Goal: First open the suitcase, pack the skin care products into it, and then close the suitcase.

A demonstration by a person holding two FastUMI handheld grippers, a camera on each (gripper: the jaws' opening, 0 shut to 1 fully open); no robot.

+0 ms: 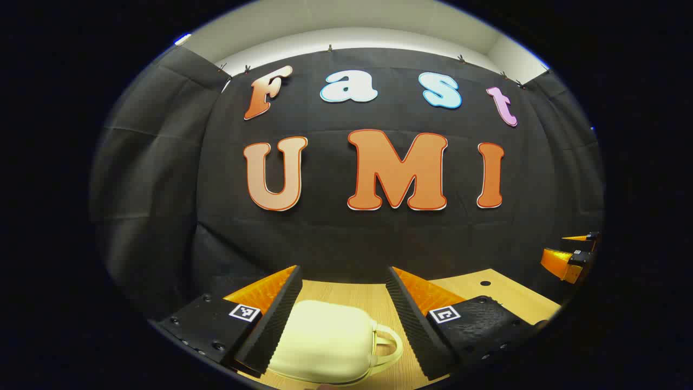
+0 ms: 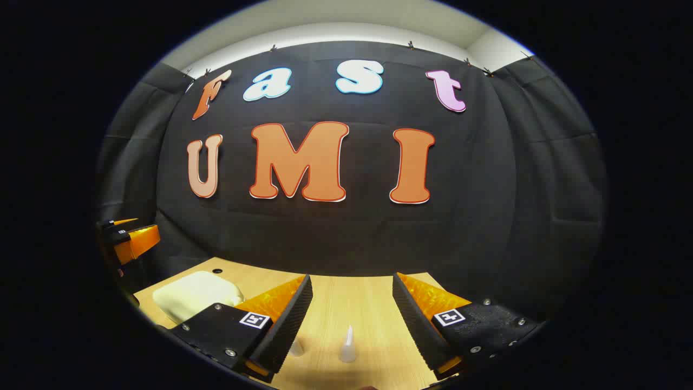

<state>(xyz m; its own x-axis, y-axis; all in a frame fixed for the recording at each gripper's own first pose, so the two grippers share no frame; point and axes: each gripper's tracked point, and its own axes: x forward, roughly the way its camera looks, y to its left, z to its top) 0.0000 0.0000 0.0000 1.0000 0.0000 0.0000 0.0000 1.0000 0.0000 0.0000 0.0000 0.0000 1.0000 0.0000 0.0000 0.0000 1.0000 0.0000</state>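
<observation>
Both hand-held grippers gape: left over the cream suitcase, right above two small bottle tips.

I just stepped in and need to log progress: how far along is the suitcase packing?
Nothing looks done yet. The cream suitcase lies shut on the wooden table. The left gripper hangs open above it, touching nothing; the right gripper hangs open above two small pale skin care items standing on the table. Opening, packing and closing are all left.
</observation>
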